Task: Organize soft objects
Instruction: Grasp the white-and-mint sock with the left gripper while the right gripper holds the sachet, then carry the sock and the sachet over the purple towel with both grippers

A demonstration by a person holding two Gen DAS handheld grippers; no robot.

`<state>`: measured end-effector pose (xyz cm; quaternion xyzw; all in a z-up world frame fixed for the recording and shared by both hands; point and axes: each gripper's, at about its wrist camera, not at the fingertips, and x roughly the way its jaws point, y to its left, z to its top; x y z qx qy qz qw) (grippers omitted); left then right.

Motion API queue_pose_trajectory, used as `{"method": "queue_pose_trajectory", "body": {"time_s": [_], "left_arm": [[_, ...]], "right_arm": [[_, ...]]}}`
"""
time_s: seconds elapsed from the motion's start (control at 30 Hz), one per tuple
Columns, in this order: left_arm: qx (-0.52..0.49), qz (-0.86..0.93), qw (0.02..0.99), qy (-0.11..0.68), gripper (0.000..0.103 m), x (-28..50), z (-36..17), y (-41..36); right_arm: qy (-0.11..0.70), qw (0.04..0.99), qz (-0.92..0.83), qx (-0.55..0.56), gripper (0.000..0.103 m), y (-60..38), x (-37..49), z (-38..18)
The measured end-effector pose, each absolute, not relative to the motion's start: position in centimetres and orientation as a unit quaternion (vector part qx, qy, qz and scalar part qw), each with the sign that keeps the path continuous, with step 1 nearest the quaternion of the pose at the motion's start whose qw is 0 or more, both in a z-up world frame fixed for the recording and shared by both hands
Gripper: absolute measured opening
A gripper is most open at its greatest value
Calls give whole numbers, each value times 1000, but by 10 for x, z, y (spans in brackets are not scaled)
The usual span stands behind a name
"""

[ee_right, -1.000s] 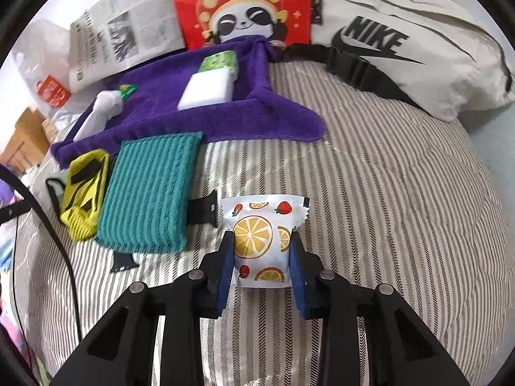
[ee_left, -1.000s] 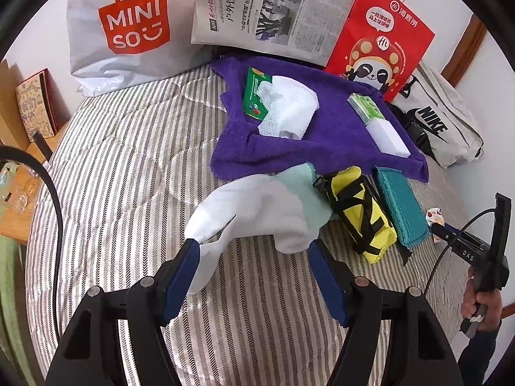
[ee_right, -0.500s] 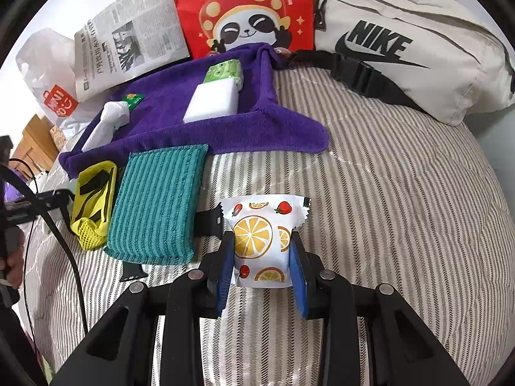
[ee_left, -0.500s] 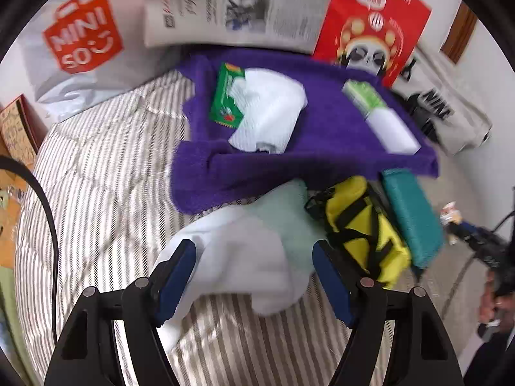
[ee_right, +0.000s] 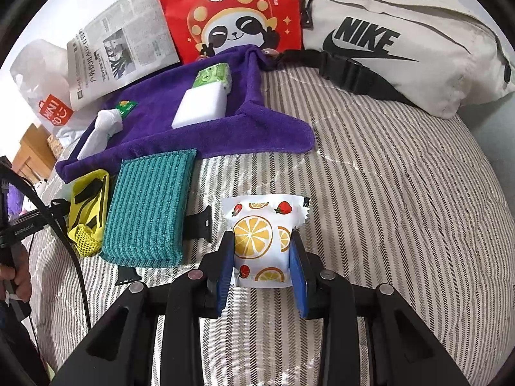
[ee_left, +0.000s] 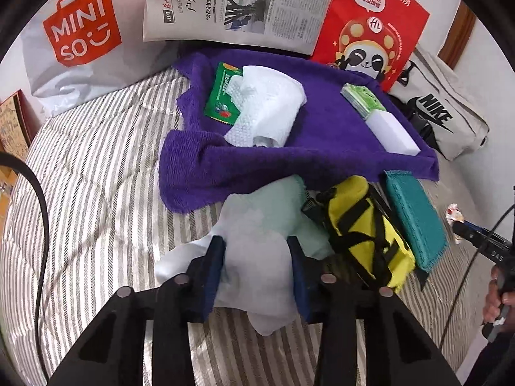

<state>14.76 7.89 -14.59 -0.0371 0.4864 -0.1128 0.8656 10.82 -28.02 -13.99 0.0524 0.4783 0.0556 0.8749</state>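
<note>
A white and mint cloth (ee_left: 257, 222) lies crumpled on the striped bed, just in front of the purple towel (ee_left: 322, 151). My left gripper (ee_left: 256, 257) straddles the cloth; its jaws are closing and the blue pads pinch the bunched fabric. My right gripper (ee_right: 261, 254) is shut on a fruit-print packet (ee_right: 260, 225), upright over the bedspread. On the towel (ee_right: 225, 135) rest a white tissue wad (ee_left: 267, 109), a green packet (ee_left: 222, 96) and a white sponge block (ee_left: 389, 128). A yellow pouch (ee_left: 363, 231) and a teal pad (ee_right: 151, 206) lie side by side before the towel.
A Miniso bag (ee_left: 80, 32), a newspaper (ee_left: 238, 3) and a red panda bag (ee_left: 370, 29) stand along the back wall. A beige Nike bag (ee_right: 402, 41) lies at the back right. A black strap piece (ee_right: 199, 225) pokes out beside the teal pad. A person's hand (ee_left: 497, 292) holds the other gripper.
My left gripper moved forward and down over the cloth, and its jaws narrowed onto the fabric. The right gripper stayed put with the packet.
</note>
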Motion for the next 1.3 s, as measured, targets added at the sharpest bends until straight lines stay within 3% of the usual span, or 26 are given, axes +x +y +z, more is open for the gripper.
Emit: {"method": "queue_pose_trajectory", "body": {"time_s": [0.17, 0.77, 1.3], "left_arm": [[-45, -118, 867, 482, 29, 135, -136, 85], [-94, -122, 882, 444, 28, 101, -92, 123], [-98, -139, 888, 428, 28, 134, -68, 107]], "right_arm": [[471, 878, 64, 51, 33, -274, 104, -132], [459, 882, 95, 40, 33, -247, 104, -106], [443, 886, 136, 23, 33, -215, 151, -84]]}}
